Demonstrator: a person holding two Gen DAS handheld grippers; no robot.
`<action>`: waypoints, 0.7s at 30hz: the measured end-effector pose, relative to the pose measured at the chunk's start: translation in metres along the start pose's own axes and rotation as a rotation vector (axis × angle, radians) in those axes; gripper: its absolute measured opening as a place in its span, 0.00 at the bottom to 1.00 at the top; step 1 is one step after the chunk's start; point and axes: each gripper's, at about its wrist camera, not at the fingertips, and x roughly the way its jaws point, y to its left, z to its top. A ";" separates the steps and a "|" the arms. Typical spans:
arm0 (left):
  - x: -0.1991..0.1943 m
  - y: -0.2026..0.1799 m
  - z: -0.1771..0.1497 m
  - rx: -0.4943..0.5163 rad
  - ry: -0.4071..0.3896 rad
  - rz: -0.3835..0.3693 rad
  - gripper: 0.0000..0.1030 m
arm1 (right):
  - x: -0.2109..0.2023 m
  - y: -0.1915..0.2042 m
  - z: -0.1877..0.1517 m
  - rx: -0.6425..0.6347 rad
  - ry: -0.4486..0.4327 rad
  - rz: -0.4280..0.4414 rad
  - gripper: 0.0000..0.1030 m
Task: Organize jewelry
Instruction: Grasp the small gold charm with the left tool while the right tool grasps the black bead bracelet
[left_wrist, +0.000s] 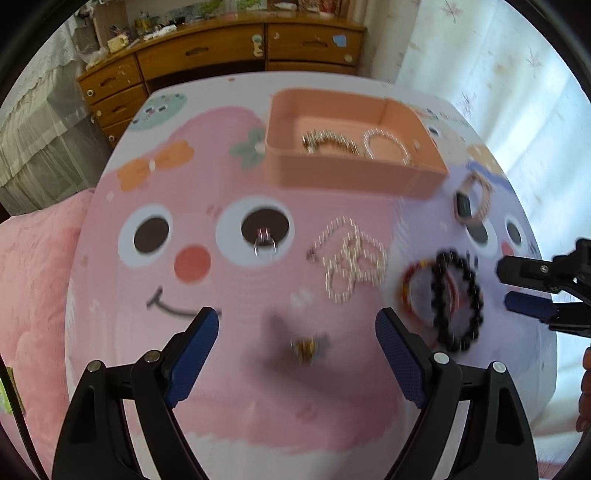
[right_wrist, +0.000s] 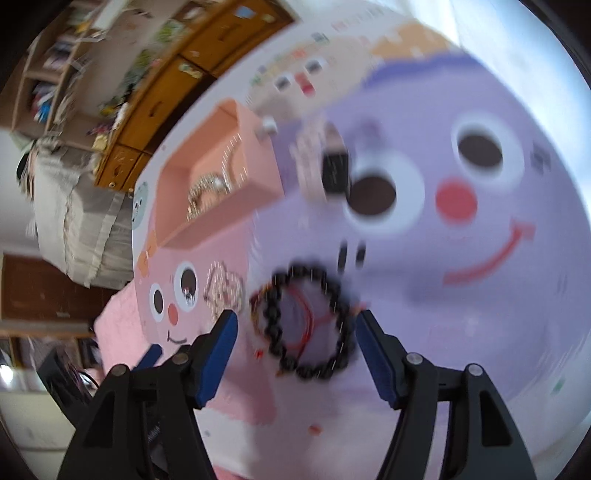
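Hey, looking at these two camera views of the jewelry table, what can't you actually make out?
- Small gold piece, left wrist view: motion blur; ring, clasp or earring, cannot tell.
- Red bangle, right wrist view: partly covered by the black bead bracelet and blurred.
- Pink tray, right wrist view: its wall hides part of the contents.
- Right hand-held gripper, left wrist view: cut off by the edge.

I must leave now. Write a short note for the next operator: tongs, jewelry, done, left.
Left tongs: open, empty, above a small gold piece.
Right tongs: open, empty, over the black bead bracelet, which overlaps the red bracelet.
Done: two bracelets in the pink tray.
Left on table: pearl strand, ring, watch, both bracelets, gold piece.
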 end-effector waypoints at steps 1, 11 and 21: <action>-0.001 -0.001 -0.005 0.010 0.008 -0.005 0.83 | 0.003 0.000 -0.005 0.013 0.017 0.004 0.65; -0.005 -0.015 -0.035 0.164 -0.013 -0.051 0.83 | 0.021 0.011 -0.040 -0.001 0.055 -0.038 0.65; 0.017 -0.021 -0.033 0.213 0.043 -0.106 0.69 | 0.030 0.024 -0.040 -0.119 0.022 -0.124 0.50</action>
